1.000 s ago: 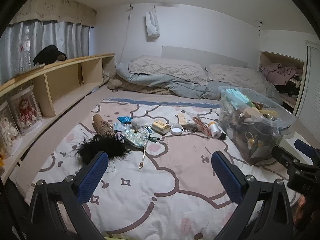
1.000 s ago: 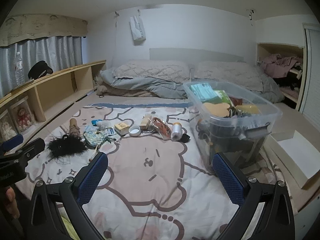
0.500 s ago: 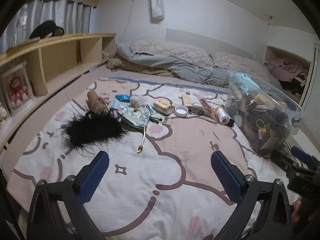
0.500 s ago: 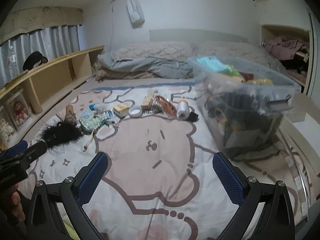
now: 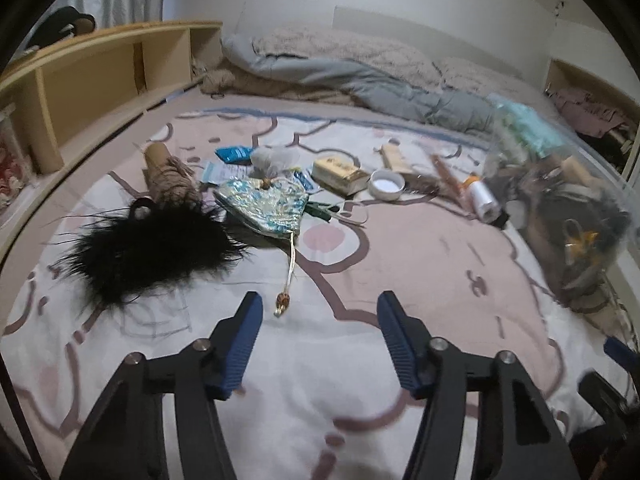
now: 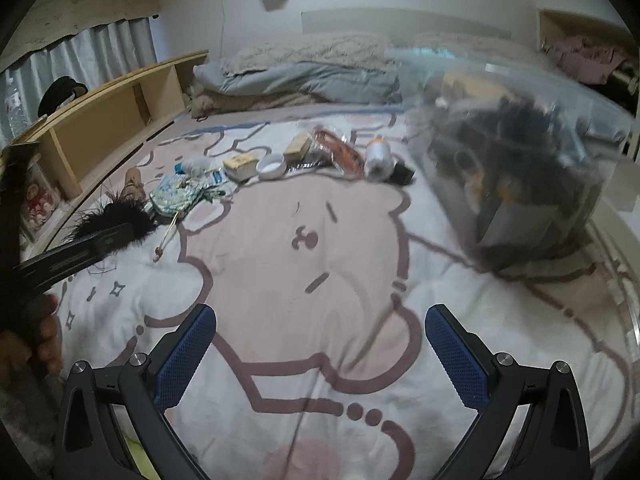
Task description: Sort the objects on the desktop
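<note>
The left wrist view sits low and close over the bedspread point(image 5: 320, 380), so the scattered things read clearly across its middle: a black feather tuft point(image 5: 148, 252) at centre left, a shiny blue-green pouch point(image 5: 264, 206) just right of it and touching its fringe, and the pouch's cord with a bead end point(image 5: 283, 303) trailing down toward the left tongs point(image 5: 320, 312). Those tongs are spread, nothing between the blue pads, and the bead lies just ahead of the left pad.

Further up the frame lie a small tan box point(image 5: 340, 174), a white round lid point(image 5: 385, 185) beside it and a white spool point(image 5: 482, 198) near the clear storage bin point(image 5: 560, 200) at the right edge.

The right wrist view shows the same row smaller, in its upper left and centre — feather tuft point(image 6: 114, 220), pouch point(image 6: 180, 196), tan box point(image 6: 240, 166), lid point(image 6: 271, 167), spool point(image 6: 378, 158). The bin point(image 6: 512, 160) fills its upper right, blurred; its contents cannot be made out in either view. The right tongs point(image 6: 320, 344) are also spread and empty, over bare bedspread well short of the objects.

Only this view shows the left gripper from outside — a dark bar at the left edge, covering part of the tuft — and the hand point(image 6: 28, 344) gripping it, cut off by the frame.
</note>
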Tool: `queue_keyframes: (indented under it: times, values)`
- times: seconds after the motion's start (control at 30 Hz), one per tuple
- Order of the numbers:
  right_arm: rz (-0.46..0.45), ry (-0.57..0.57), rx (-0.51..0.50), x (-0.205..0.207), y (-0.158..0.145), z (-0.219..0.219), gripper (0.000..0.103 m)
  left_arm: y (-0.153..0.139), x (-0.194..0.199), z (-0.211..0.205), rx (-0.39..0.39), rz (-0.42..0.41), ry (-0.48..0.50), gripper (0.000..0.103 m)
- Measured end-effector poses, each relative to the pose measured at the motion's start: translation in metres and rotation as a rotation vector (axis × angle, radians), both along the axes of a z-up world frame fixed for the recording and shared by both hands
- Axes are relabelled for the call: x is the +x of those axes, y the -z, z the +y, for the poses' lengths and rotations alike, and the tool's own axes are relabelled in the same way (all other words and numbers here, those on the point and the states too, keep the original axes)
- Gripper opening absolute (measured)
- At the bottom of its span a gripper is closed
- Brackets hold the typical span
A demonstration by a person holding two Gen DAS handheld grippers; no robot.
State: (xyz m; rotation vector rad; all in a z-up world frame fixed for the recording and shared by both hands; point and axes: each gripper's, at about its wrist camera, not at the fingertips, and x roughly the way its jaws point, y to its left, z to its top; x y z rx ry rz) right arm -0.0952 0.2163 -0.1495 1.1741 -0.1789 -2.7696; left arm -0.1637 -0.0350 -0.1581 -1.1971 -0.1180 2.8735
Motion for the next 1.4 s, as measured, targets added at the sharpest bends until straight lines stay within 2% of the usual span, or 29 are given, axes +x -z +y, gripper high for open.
queue_keyframes:
  times: [0.07,0.33,0.43,0.6,0.67,0.73,0.77,0.83,0.9,1.07,1.1,1.2,1.4]
  values:
    - [-0.019,-0.002,-0.017,-0.004,0.006,0.001,0.103,0.011,-0.014,-0.002,-0.003,-0.030,0.006,0.047]
    - [-0.094,-0.045,-0.092,-0.020,0.034,-0.003,0.103,0.049,-0.043,-0.013,0.037,-0.123,-0.018,0.040]
    - [-0.093,-0.072,-0.099,-0.032,0.035,-0.014,0.103,0.063,-0.053,-0.016,0.029,-0.156,-0.018,0.028]
    - [-0.098,-0.107,-0.120,-0.055,0.036,-0.030,0.103,0.064,-0.064,-0.026,0.086,-0.149,-0.024,0.023]
    - [-0.101,-0.124,-0.125,-0.063,0.036,-0.035,0.103,0.065,-0.067,-0.030,0.109,-0.149,-0.027,0.017]
    - [-0.100,-0.146,-0.112,-0.074,0.035,-0.043,0.099,0.067,-0.068,-0.034,0.133,-0.152,-0.033,0.014]
    - [-0.098,-0.155,-0.104,-0.079,0.035,-0.047,0.093,0.067,-0.067,-0.036,0.141,-0.151,-0.037,0.012]
    - [-0.119,-0.162,-0.104,-0.093,0.036,-0.053,0.087,0.066,-0.066,-0.037,0.147,-0.153,-0.033,0.012]
    - [-0.142,-0.182,-0.138,-0.109,0.038,-0.059,0.077,0.066,-0.067,-0.036,0.139,-0.158,-0.027,0.012]
    - [-0.141,-0.175,-0.166,-0.148,0.041,-0.075,0.064,0.066,-0.065,-0.034,0.126,-0.169,-0.005,0.012]
    - [-0.139,-0.169,-0.176,-0.156,0.042,-0.078,0.056,0.067,-0.064,-0.034,0.129,-0.175,-0.003,0.012]
    - [-0.146,-0.156,-0.223,-0.177,0.047,-0.085,0.045,0.068,-0.062,-0.035,0.140,-0.203,0.017,0.012]
    - [-0.154,-0.202,-0.172,-0.207,0.055,-0.110,0.044,0.068,-0.048,-0.040,0.220,-0.239,0.046,0.012]
